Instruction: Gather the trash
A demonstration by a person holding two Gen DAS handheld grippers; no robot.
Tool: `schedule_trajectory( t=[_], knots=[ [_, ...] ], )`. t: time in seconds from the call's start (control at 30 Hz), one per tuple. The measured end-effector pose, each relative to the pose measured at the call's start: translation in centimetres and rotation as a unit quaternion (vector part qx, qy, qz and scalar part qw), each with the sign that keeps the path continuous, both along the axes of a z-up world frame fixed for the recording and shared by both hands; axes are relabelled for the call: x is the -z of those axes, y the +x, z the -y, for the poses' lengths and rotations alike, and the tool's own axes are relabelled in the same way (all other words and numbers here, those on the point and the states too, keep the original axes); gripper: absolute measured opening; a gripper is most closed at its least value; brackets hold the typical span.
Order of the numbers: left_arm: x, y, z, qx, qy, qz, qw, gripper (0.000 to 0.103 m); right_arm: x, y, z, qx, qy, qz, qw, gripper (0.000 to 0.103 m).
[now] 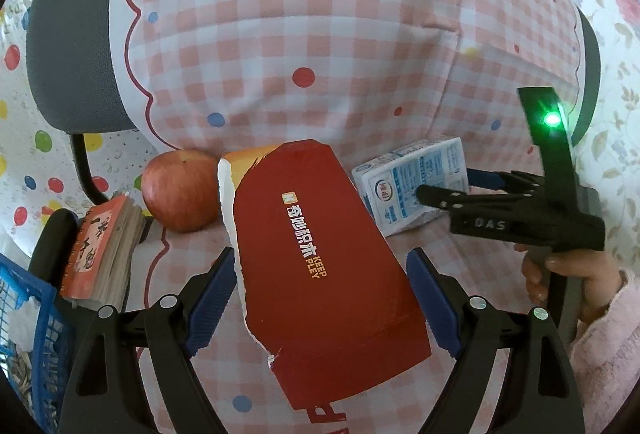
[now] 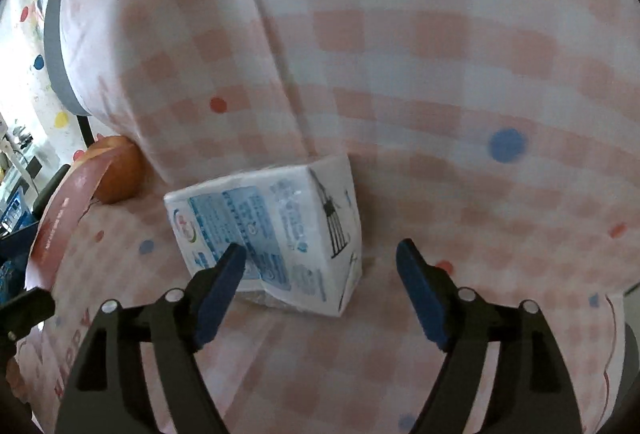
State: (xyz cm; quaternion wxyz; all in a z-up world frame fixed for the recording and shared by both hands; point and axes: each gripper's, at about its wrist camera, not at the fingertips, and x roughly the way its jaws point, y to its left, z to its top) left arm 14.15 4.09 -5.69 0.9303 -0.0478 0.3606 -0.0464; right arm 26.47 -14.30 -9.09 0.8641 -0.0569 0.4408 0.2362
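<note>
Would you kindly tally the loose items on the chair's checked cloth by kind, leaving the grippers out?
Torn red cardboard box: 1
Blue-and-white drink carton: 1
Apple: 1
Small orange notebook: 1
Total: 4
</note>
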Motion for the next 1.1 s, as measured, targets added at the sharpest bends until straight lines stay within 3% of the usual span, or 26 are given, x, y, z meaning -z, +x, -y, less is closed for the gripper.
schedule_trajectory(
  t=[0.1, 0.2, 0.33, 0.4, 0.57, 0.63, 0.73, 0.8, 0.9, 1.0, 1.1],
  knots=[
    [0.2, 0.0, -0.1, 0.001, -0.004, -0.003, 1.0, 0.084, 0.3, 0.0, -1.1, -0.032, 0.02, -0.023, 0.999, 0.079],
    [0.2, -0.4, -0.3, 0.003, -0.001, -0.019, 0.9998, 0.084, -0.7, -1.7, -2.1, -0.068, 0.047, -0.022, 0.996, 0.072],
    [-0.4, -1.4, -0.9, 0.001, 0.002, -0.021, 0.9998, 0.084, -2.6, -4.4, -3.0, -0.098, 0.06, -0.009, 0.993, 0.049],
    [-0.6, -2.0, -1.3, -0.002, 0.0, -0.019, 0.9998, 0.084, -3.2, -5.5, -3.7, -0.108, 0.058, -0.01, 0.992, 0.042],
    [-0.9, -3.5, -3.1, -0.017, 0.001, -0.019, 0.9997, 0.084, -3.7, -7.8, -6.1, -0.123, 0.042, 0.002, 0.991, 0.043],
    [-0.9, -3.9, -3.7, -0.023, 0.004, -0.025, 0.9994, 0.084, -3.4, -8.3, -7.4, -0.127, 0.023, 0.018, 0.991, 0.046],
    [-0.6, -3.8, -4.3, -0.026, 0.004, -0.032, 0.9992, 0.084, -3.4, -8.4, -8.6, -0.115, -0.033, 0.063, 0.991, 0.062],
    [-0.4, -3.7, -4.7, -0.026, 0.004, -0.034, 0.9991, 0.084, -3.4, -8.1, -9.1, -0.11, -0.055, 0.082, 0.989, 0.065],
    [-0.2, -3.3, -5.1, -0.027, -0.004, -0.035, 0.999, 0.084, -2.7, -7.3, -10.0, -0.111, -0.079, 0.083, 0.987, 0.065],
    [-0.2, -3.0, -5.5, -0.031, -0.006, -0.032, 0.999, 0.084, -1.8, -7.0, -11.0, -0.123, -0.097, 0.073, 0.985, 0.072],
    [-0.2, -2.6, -6.0, -0.035, -0.007, -0.03, 0.9989, 0.084, -0.9, -6.3, -10.9, -0.112, -0.081, 0.049, 0.989, 0.083]
  ],
)
